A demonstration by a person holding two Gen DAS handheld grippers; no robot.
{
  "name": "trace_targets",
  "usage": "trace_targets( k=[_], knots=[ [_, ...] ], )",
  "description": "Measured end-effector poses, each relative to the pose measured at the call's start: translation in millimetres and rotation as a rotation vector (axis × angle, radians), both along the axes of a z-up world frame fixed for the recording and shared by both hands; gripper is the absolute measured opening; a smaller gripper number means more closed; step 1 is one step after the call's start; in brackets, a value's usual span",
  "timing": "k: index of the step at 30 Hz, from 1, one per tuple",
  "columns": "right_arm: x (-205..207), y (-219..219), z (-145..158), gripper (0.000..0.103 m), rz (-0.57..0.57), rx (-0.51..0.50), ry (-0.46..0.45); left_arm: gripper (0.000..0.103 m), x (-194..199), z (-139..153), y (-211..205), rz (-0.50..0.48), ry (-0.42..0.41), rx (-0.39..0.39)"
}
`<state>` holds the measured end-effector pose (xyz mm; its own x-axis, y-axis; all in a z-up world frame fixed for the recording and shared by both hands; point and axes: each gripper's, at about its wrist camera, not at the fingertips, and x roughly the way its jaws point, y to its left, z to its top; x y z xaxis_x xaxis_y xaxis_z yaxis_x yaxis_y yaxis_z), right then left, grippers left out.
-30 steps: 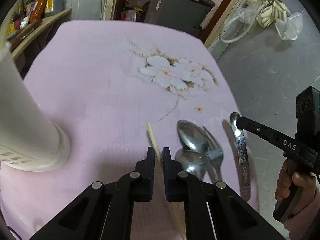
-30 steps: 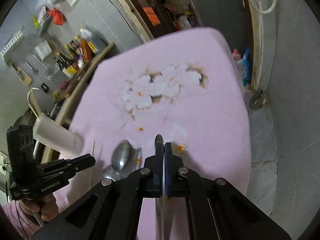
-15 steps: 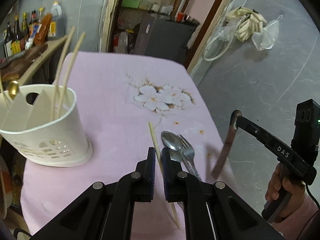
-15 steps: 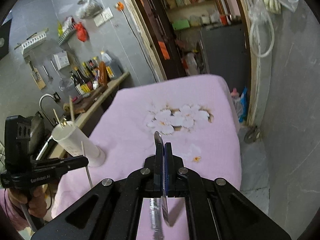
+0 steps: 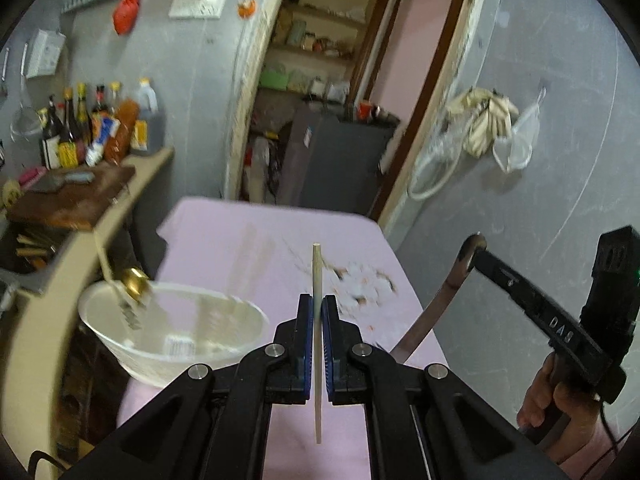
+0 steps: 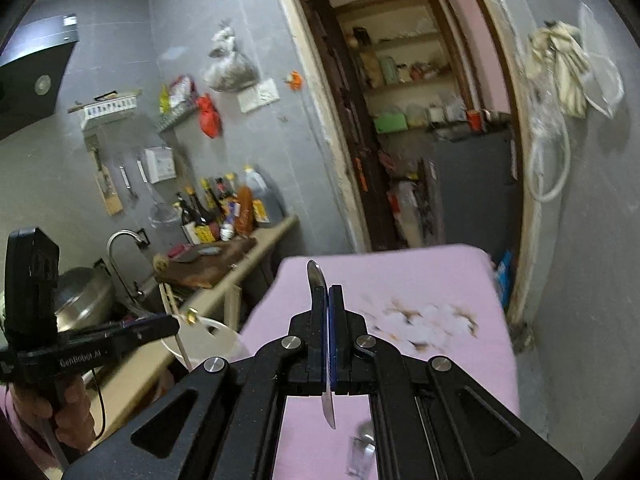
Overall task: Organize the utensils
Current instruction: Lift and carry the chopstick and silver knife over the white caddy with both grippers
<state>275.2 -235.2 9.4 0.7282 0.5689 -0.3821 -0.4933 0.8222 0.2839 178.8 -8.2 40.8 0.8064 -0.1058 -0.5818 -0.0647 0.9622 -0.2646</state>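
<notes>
I've got a chopstick pinched between my left gripper fingers: pale wood, thin, round, standing near upright, its top poking above the fingertips and its lower end hanging below them, clear of the pink tablecloth. My right gripper is clamped on a knife, flat grey metal with a rounded tip sticking up past the black fingers and the other end hanging down under them; from the left wrist view the same knife shows dark, curved and blurred to the right of my left gripper. Left of and below the left gripper sits a white plastic utensil holder, round, with slotted sides, blurred, and a gold-coloured utensil leaning in it. The cloth is soft-looking with a white flower print just ahead of the right fingers. Something shiny lies on the cloth below the right gripper, too blurred to name. Further left, a wooden counter carries sauce bottles.
</notes>
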Motion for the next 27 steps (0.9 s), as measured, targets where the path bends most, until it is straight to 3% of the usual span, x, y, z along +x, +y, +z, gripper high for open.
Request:
trace_targets(
  k=[9, 15, 21, 27],
  knots=[
    [-17, 76, 44, 0.001, 0.075, 0.031, -0.076, 0.005, -15, 48, 84, 0.079, -0.101, -0.008],
    [-20, 126, 61, 0.001, 0.095, 0.019, -0.132, 0.005, -14, 66, 131, 0.146, -0.183, 0.043],
    [-13, 157, 42, 0.001, 0.069, 0.010, -0.095, 0.005, 3, 50, 160, 0.167, -0.187, 0.084],
    [-4, 171, 8, 0.001, 0.022, 0.030, -0.046, 0.005, 20, 10, 159, 0.137, -0.132, 0.135]
  ],
)
